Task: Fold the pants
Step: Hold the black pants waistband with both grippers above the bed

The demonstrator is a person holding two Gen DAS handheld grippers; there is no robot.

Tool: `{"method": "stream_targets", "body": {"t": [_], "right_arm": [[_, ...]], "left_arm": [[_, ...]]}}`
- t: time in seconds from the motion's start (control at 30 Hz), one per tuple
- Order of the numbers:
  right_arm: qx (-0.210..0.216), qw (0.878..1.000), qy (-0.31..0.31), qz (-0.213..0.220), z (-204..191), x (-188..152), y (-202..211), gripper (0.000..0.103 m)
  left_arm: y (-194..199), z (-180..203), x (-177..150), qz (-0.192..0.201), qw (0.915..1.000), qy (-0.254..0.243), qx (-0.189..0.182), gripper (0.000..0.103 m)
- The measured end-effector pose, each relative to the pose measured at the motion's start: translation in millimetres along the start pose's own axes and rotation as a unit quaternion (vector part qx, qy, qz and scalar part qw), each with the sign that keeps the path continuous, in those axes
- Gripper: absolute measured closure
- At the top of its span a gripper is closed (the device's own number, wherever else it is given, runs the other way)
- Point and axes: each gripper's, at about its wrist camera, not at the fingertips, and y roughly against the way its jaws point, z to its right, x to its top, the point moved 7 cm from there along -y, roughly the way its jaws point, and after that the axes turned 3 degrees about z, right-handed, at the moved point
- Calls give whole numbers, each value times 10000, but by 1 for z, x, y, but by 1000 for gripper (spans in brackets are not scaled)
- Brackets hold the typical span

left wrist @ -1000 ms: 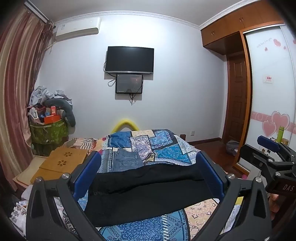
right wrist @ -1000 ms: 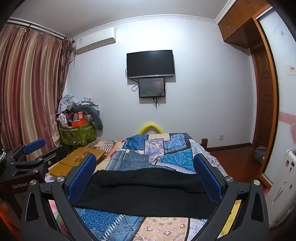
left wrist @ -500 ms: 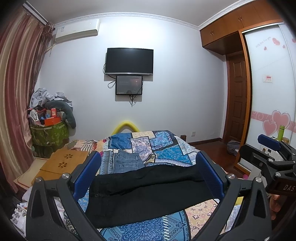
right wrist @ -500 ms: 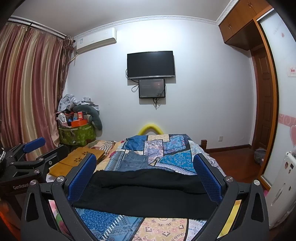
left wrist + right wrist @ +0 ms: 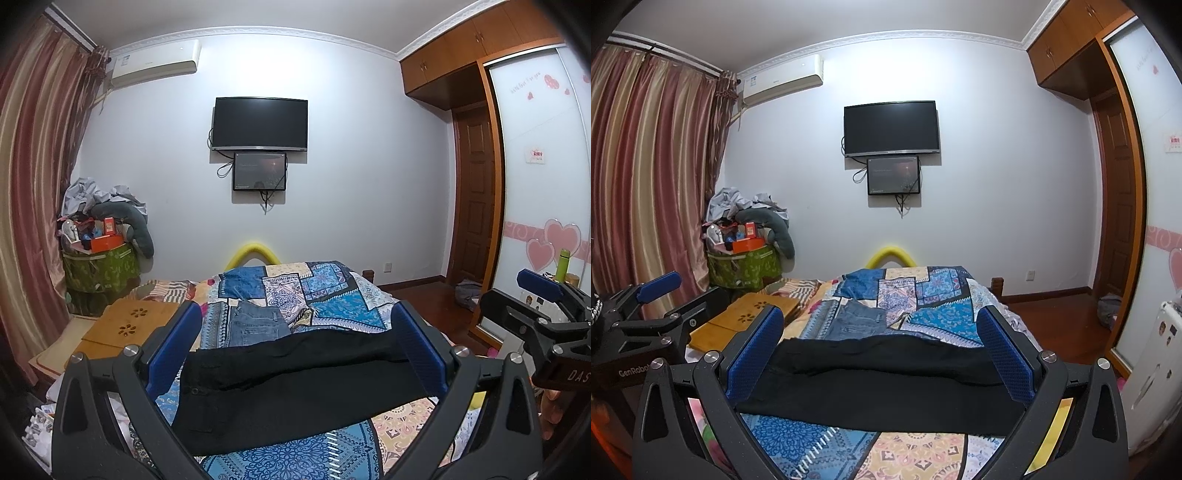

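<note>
Black pants (image 5: 291,384) lie flat across the patchwork bed cover, waistband at the left, legs running right; they also show in the right wrist view (image 5: 882,384). My left gripper (image 5: 295,347) is open and empty, held above and in front of the pants. My right gripper (image 5: 881,350) is open and empty, also short of the pants. The right gripper shows at the right edge of the left wrist view (image 5: 543,306), the left gripper at the left edge of the right wrist view (image 5: 653,306).
Folded blue jeans (image 5: 256,325) lie behind the pants on the bed (image 5: 332,295). Wooden lap tables (image 5: 129,325) sit left of the bed, a green bin of clutter (image 5: 99,266) in the corner. A wardrobe (image 5: 535,184) stands on the right, a TV (image 5: 260,123) on the far wall.
Both views have shifted very slightly; the pants sit marginally lower in frame. Both grippers remain open and nothing has been touched.
</note>
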Motion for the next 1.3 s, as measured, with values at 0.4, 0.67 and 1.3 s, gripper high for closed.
{"method": "stream_targets", "body": {"t": [0.4,0.67,1.3], "right_arm": [[2,10000,-9,4,0,0,0,0],[-7,10000,-11,-2,1,-1,1,0],[-20,10000,-83,-38,6,-3,-2,0]], "left_arm": [[-2,0,0,-11,10000,13,-17,0],[-2,0,0,-19,10000,10,-27,0],[-6,3,0,-35,10000,-32,-22,0]]}}
